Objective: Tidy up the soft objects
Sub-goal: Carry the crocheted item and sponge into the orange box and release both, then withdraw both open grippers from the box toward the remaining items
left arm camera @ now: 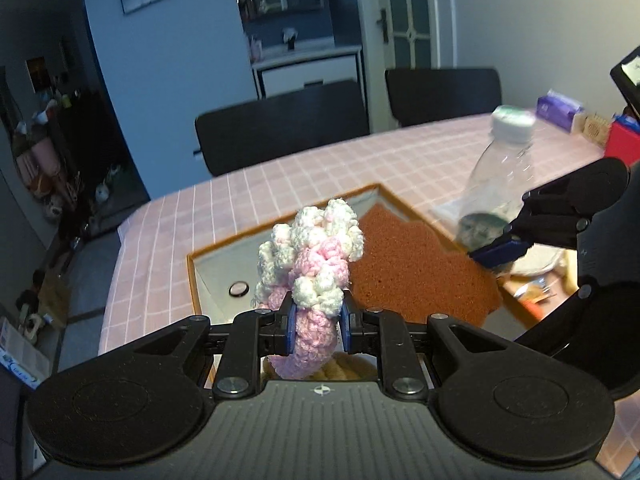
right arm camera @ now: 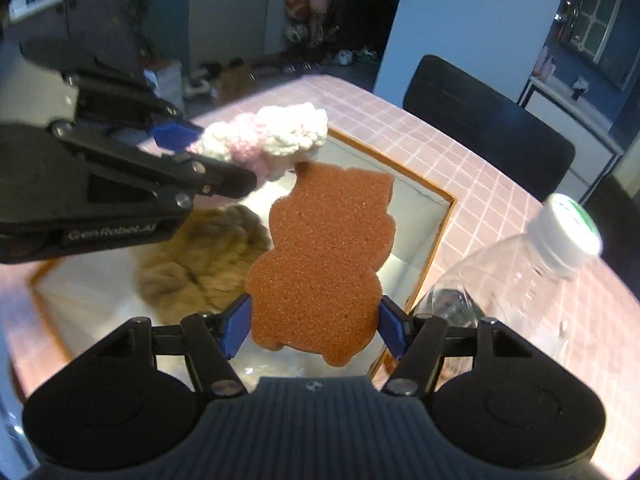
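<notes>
On my left, my left gripper (left arm camera: 319, 326) is clamped on a pink and white crocheted toy (left arm camera: 310, 264), both pads pressing into its pink lower part while the knobbly white end sticks up past the fingertips. It hangs above the near left part of a white box with an orange rim (left arm camera: 191, 276), which sits on the pink checked tablecloth (left arm camera: 256, 192). Down in the box, under that gripper, lies a beige knitted piece (right arm camera: 208, 264), already put away by the look of it.

Moving right, my right gripper (right arm camera: 314, 326) holds a flat brown sponge cut like a bear (right arm camera: 320, 256), its blue pads touching the narrow lower sides, with the rest of the shape reaching out over the middle of the box. Further right, outside the box and just beside its rim, a clear plastic bottle with a white cap (right arm camera: 520, 276) stands tilted in this view.

I judge this to be the carry-and-drop step: two soft things are over the box and not yet in it. Next I would need to lower each one, spread the pads, and keep the sponge from catching the rim or knocking the bottle, which does not belong with the soft things.
</notes>
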The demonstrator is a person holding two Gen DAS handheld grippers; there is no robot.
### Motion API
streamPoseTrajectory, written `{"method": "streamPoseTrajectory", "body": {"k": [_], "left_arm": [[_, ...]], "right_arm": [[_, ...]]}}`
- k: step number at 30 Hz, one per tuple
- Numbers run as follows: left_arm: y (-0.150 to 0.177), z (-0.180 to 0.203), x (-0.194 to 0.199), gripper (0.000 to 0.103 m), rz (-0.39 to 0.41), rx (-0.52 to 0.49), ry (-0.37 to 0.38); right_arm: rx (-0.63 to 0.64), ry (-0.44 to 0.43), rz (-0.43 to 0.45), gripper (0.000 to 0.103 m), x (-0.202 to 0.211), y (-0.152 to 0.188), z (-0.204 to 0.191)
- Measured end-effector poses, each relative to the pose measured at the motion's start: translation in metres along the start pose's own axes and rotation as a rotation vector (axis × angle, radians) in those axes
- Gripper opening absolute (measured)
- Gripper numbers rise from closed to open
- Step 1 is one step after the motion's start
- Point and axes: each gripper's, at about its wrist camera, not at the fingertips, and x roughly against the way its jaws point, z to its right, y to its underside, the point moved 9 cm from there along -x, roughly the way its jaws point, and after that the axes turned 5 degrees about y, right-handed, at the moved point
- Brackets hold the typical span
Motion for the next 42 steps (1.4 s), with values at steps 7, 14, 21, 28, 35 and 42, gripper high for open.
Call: {"method": "streamPoseTrajectory", "body": {"k": [7,14,21,28,35,42], "left_arm": [[0.003,-0.004,-0.019,0.024,-0.068,-0.007,-0.019],[0.012,-0.005,-0.024,0.029,-0.103,0.007,-0.025],[0.011,0.000,-0.015,0.040,-0.103,-0.015,-0.039],[0.008,0.002,0.002,0.044,-0.073,-0.027,-0.064],[0.008,0.016,0.031,0.044,0.007,-0.035,-0.083],[0.005,0.036,0.051,0.044,0.092,-0.032,-0.078]], "right_arm": [[0.094,0.065,-0.029,0.067,-0.029,0.001,0.005],[0.135,0.051,-0.037,0.068,-0.033,0.007,-0.001],[0.154,0.053,-0.037,0.074,-0.032,0.012,-0.006],[0.151,0.045,-0.037,0.077,-0.019,0.015,-0.011],[0.093,0.038,-0.013,0.081,0.014,0.022,-0.008],[-0.031,-0.044,0.057,0.082,0.060,0.042,-0.002]]}}
